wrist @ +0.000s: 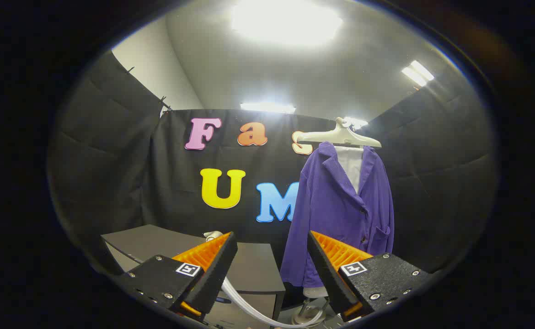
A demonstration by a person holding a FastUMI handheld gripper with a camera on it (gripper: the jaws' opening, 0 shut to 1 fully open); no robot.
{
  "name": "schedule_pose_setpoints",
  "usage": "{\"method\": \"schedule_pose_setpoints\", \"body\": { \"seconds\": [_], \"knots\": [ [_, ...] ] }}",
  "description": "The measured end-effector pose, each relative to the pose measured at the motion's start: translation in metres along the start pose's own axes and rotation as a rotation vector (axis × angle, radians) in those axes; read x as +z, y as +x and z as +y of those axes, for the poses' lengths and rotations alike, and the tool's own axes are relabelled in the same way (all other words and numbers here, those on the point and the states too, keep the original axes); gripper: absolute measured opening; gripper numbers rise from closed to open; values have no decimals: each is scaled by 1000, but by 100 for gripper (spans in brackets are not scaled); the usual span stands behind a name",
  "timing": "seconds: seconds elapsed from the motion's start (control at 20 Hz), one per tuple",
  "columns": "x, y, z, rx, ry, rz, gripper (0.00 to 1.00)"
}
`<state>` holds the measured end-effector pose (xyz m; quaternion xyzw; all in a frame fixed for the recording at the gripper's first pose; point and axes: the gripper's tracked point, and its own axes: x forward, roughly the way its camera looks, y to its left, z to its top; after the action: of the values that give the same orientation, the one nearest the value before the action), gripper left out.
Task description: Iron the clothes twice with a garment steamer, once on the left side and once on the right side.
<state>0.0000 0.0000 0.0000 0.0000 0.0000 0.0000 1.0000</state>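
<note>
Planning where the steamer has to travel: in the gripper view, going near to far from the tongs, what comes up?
The open tongs, nothing between them → the white hose just ahead → the grey cabinet → the purple jacket on its pale hanger → the black cloth wall.

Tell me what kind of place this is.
Likely a cloth-walled demo booth for garment steaming: a purple corduroy jacket hangs on a pale plastic hanger, beside a grey cabinet with a white hose. The open gripper holds nothing.

Purple jacket [338, 214]: ribbed, matt cloth. Hanger [338, 135]: smooth pale plastic. Gripper [272, 260] open, nothing between; fingers [208, 251] ridged orange plastic, bodies grainy black. Hose [244, 301] glossy, translucent.
</note>
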Motion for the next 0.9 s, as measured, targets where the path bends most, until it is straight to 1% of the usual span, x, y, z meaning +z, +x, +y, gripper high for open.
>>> {"method": "schedule_pose_setpoints", "body": {
  "seconds": [0.15,0.3,0.4,0.5,0.6,0.7,0.9],
  "knots": [
    [2,-3,-6,28,-29,1,95],
    [6,-7,-18,28,-53,3,95],
    [13,-11,-14,60,-21,1,95],
    [17,-13,-18,87,-10,17,95],
    [28,-18,-22,110,2,3,95],
    [33,-24,-21,158,1,3,95],
    [35,-48,-37,213,-15,29,95]
  ]
}}
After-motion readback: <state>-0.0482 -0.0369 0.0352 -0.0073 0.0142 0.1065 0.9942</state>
